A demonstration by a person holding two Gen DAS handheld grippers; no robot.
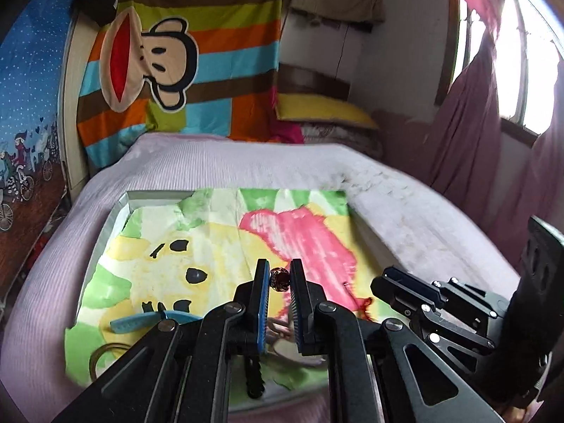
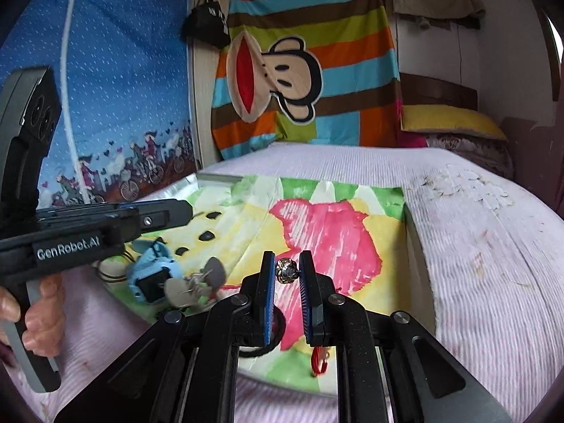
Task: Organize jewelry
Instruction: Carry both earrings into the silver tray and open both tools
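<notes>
Your left gripper (image 1: 280,278) pinches a reddish bead (image 1: 279,276) at centre frame, while only the right view shows your right gripper (image 2: 286,270) nipping a gold charm (image 2: 286,271).

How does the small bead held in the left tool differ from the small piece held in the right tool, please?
The bead in the left tool is dark reddish-brown and rounded; the piece in the right tool is silvery-gold metal with a patterned, disc-like face. The bead looks glossy and solid, the piece more open and ornate. Both are small and pinched between blue pads above the cartoon cloth.
</notes>
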